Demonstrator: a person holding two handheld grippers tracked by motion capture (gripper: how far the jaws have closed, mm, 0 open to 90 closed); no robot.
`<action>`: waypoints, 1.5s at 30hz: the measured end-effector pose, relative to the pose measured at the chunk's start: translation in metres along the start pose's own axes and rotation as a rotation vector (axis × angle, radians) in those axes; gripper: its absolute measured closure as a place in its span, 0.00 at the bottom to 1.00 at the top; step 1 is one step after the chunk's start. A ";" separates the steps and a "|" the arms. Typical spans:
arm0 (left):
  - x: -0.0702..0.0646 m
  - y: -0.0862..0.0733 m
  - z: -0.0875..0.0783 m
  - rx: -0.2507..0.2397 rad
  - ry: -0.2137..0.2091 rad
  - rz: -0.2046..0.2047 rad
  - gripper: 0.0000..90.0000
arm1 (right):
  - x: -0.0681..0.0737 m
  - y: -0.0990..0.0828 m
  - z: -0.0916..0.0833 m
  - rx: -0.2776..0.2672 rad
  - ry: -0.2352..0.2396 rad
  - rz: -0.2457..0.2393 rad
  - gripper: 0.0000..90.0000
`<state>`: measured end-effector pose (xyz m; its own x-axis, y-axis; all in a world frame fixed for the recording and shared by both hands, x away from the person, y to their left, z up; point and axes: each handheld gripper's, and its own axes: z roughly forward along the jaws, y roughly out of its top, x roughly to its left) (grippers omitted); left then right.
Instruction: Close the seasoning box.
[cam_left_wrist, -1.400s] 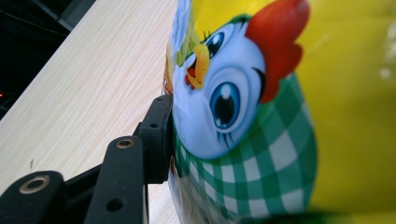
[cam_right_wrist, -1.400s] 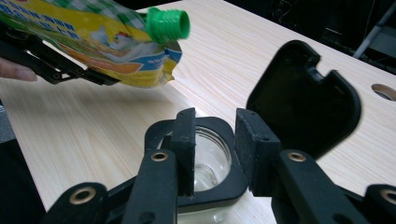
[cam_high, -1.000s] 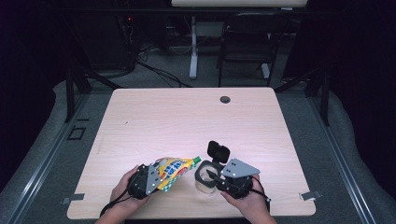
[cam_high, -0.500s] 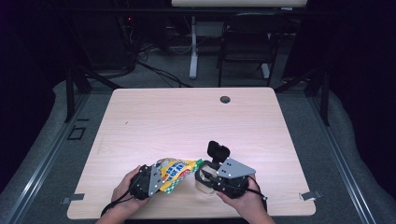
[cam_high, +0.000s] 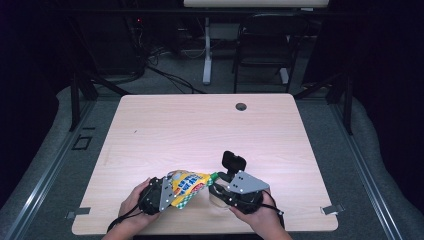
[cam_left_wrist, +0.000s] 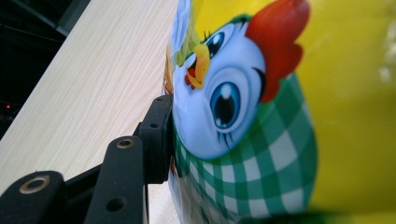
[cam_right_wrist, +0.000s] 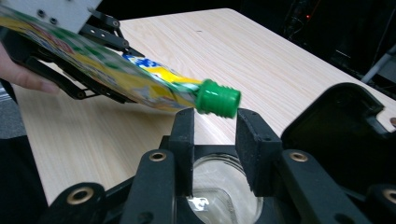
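Observation:
A yellow food pouch (cam_high: 184, 187) printed with a cartoon chicken (cam_left_wrist: 224, 107) and green checks is clamped in my left gripper (cam_high: 167, 192), which is shut on its body. Its green screw cap (cam_right_wrist: 217, 98) points right and hangs just over the fingertips of my right gripper (cam_right_wrist: 217, 119). Those jaws stand a cap's width apart, and I cannot see them pinching the cap. In the high view the cap (cam_high: 214, 176) meets the right gripper (cam_high: 222, 187) near the table's front edge. A clear glass jar (cam_right_wrist: 226, 196) sits under the right jaws.
A black rounded object (cam_high: 233, 161) stands just behind the right gripper, also large at the right (cam_right_wrist: 336, 126). A small dark grommet (cam_high: 241, 106) sits at the wooden table's (cam_high: 200, 130) far edge. Chairs and cables lie beyond it.
The right gripper has shifted slightly left, over the jar and up to the pouch's cap. The left gripper and pouch have barely moved.

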<state>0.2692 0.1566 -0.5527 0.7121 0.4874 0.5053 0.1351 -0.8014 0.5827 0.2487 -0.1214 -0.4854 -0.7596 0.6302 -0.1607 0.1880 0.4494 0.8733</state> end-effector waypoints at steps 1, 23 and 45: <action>0.000 0.000 0.000 0.002 0.004 0.008 0.59 | 0.001 0.000 0.001 -0.002 0.000 -0.004 0.74; -0.004 0.000 0.000 0.006 0.039 0.047 0.60 | 0.009 -0.004 -0.003 -0.029 -0.011 0.008 0.74; -0.006 0.004 0.000 0.037 0.113 0.104 0.60 | 0.008 -0.008 0.000 0.000 -0.020 0.002 0.74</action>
<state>0.2653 0.1509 -0.5535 0.6416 0.4354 0.6315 0.0916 -0.8608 0.5006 0.2409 -0.1196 -0.4939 -0.7468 0.6434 -0.1682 0.1894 0.4482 0.8737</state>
